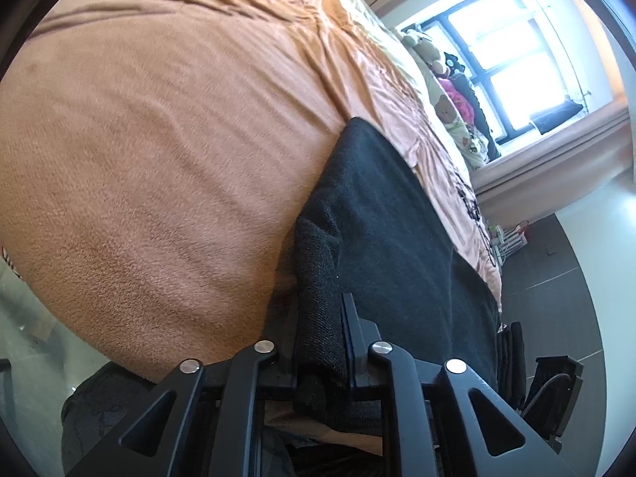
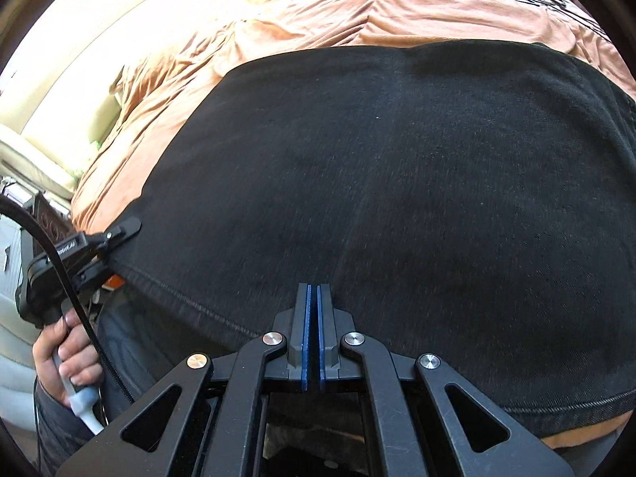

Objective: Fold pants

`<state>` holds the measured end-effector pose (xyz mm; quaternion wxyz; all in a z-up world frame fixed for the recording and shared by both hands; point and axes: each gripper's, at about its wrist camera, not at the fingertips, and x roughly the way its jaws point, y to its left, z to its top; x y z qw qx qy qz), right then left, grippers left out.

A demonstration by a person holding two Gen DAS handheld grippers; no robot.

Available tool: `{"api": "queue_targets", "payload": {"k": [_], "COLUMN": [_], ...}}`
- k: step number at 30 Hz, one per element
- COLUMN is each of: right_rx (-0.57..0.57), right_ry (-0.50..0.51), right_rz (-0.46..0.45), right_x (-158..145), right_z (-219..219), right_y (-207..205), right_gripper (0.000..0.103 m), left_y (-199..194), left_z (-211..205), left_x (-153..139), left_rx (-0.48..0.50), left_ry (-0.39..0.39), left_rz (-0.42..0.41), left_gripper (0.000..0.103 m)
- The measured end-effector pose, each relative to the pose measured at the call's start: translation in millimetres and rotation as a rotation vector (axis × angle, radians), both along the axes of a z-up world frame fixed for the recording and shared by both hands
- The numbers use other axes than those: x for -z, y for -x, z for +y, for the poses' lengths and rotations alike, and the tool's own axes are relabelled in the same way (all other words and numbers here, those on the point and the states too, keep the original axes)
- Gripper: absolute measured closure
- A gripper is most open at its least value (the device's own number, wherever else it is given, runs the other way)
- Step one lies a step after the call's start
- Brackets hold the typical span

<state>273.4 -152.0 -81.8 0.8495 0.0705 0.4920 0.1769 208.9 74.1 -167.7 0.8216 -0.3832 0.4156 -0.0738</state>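
Black pants [image 2: 397, 183] lie folded flat on an orange bedspread [image 2: 318, 12]. In the left wrist view a thick corner of the pants [image 1: 318, 310] sits clamped between the fingers of my left gripper [image 1: 320, 318], which is shut on it. The right wrist view shows that same left gripper [image 2: 119, 234] pinching the pants' left corner near the hem, a hand [image 2: 67, 353] around its handle. My right gripper [image 2: 315, 290] hovers over the near middle of the pants, its blue pads pressed together with nothing between them.
The bedspread [image 1: 159, 139] stretches far to the left of the pants. Stuffed toys [image 1: 433, 55] and pillows lie at the head of the bed below a bright window [image 1: 512, 51]. Dark tiled floor [image 1: 556, 278] runs along the bed's right side. A cream headboard or wall [image 2: 59, 91] stands left.
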Motion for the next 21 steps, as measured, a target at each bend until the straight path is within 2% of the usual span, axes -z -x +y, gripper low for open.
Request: {"api": "queue_targets", "payload": {"k": [9,14,21], "right_rx": [0.065,0.129,0.204], "right_ry": [-0.054,-0.093,-0.142], "right_rz": [-0.067,-0.115,-0.168], "right_x": [-24.3,-41.9,-58.3], "right_z": [-36.4,-66.4,-105.8], "right_y": [4.6,16.4,40.8], "right_gripper": [0.103,0.103,0.103], "left_y": [-0.2,-7.8,-20.5], "left_z": [-15.3,-40.6,-74.3], "left_x": [-47.5,-83.5,-121.5], "left_rx": [0.055,0.127,0.21], "left_ry": [0.012,-0.001,-0.016], "left_rz": [-0.12,-0.196,-0.263], "left_gripper": [0.09,0.09,0.09]}}
